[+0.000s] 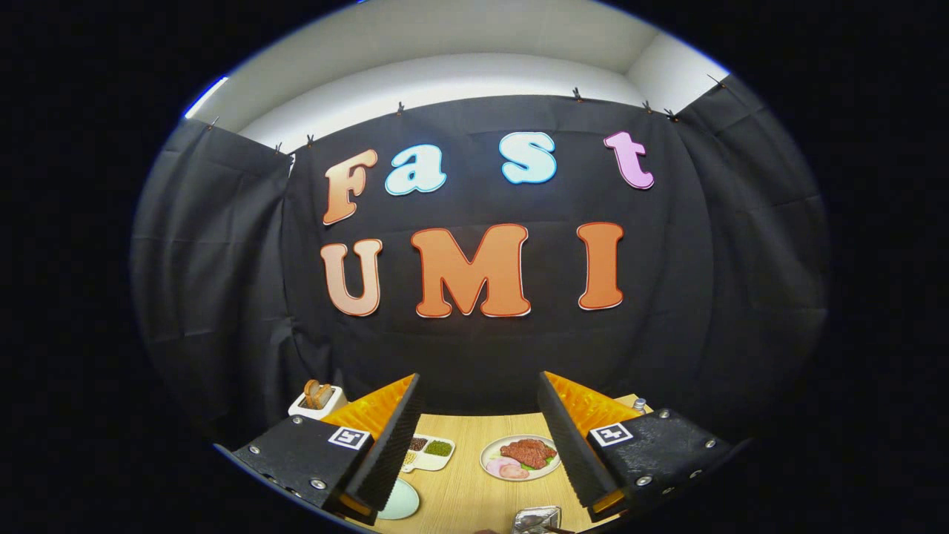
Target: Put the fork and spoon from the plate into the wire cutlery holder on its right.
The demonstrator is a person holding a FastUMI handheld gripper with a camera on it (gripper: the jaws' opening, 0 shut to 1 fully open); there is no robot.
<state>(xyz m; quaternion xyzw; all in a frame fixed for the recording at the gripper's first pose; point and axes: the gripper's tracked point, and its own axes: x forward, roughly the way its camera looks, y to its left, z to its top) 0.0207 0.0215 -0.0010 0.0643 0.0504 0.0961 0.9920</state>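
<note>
Plate (400, 500) beside claw (480, 386) — fingers apart, meat plate (491, 461) between.

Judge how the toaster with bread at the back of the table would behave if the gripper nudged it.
The toaster looks boxy and flat-based, so it would probably slide rather than roll. The bread slices stand loosely above its top and might wobble. The gripper is open, well short of it.

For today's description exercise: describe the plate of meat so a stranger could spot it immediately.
Start at the wooden table in front of the black cloth wall. Between the open gripper's fingers, slightly toward the right one, sits a round white plate. Unlike the divided tray of grains to its left, it holds reddish-brown meat, pink slices and green leaves.
</note>
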